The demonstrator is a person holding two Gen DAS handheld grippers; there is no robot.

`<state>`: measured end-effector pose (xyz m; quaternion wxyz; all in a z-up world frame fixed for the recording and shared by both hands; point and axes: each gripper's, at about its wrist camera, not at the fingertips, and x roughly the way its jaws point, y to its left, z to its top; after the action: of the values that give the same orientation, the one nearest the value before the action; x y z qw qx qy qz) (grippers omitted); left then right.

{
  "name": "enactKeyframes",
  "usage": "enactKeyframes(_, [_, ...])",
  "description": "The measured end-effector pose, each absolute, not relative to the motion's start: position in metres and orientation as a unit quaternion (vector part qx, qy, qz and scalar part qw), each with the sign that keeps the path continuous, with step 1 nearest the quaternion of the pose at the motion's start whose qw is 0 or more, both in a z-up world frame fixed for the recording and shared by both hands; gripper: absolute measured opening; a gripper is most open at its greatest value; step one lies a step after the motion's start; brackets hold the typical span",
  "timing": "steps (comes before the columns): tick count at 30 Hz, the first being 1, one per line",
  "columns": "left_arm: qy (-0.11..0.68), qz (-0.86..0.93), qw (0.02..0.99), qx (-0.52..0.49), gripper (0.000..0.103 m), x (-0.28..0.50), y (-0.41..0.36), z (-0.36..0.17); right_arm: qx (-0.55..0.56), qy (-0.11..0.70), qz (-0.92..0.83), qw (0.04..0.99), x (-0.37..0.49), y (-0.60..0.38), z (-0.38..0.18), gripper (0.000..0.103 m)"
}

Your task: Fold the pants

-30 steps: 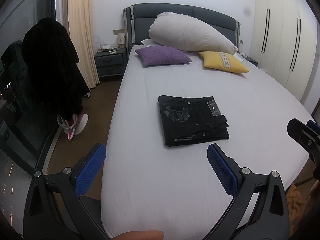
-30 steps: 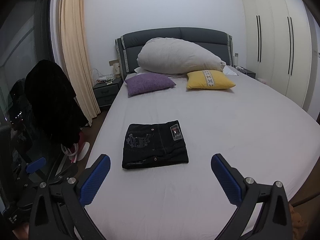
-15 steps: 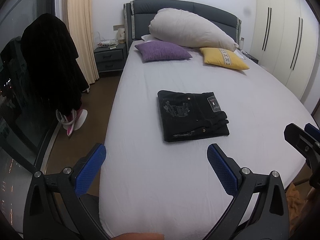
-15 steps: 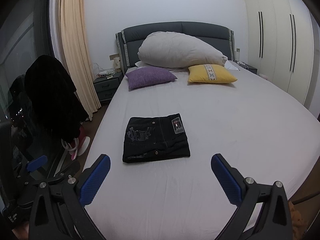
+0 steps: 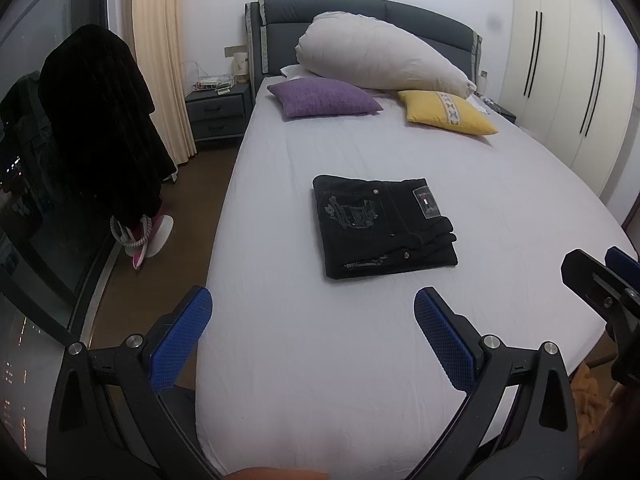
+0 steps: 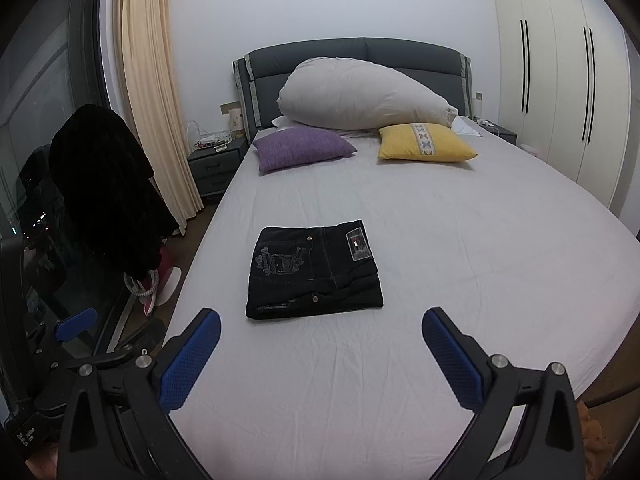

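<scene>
Black jeans [image 5: 380, 226] lie folded into a compact rectangle on the white bed sheet [image 5: 360, 360], back pocket and label patch up. They also show in the right wrist view [image 6: 314, 270]. My left gripper [image 5: 314, 316] is open and empty, held above the foot of the bed, well short of the pants. My right gripper [image 6: 320, 334] is open and empty, also back from the pants. Part of the right gripper [image 5: 604, 284] shows at the right edge of the left wrist view.
A purple cushion [image 6: 302, 152], a yellow cushion [image 6: 424, 148] and a large white pillow [image 6: 360, 98] lie at the headboard. A dark garment [image 6: 104, 192] hangs on a stand at left, by a nightstand [image 6: 216, 166]. White wardrobes [image 6: 560, 92] line the right wall.
Both grippers have drifted slightly back and tilted, so the bed sits a little lower in view. The folded pants have not moved. Both stay open.
</scene>
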<state>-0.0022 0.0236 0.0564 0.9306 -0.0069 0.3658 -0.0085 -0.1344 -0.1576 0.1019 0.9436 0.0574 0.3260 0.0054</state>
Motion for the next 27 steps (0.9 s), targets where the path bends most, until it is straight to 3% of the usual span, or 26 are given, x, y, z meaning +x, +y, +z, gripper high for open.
enactKeyframes(27, [0.374, -0.016, 0.927, -0.005, 0.103, 0.001, 0.020, 0.046, 0.057, 0.331, 0.006, 0.942, -0.134, -0.156, 0.097, 0.103])
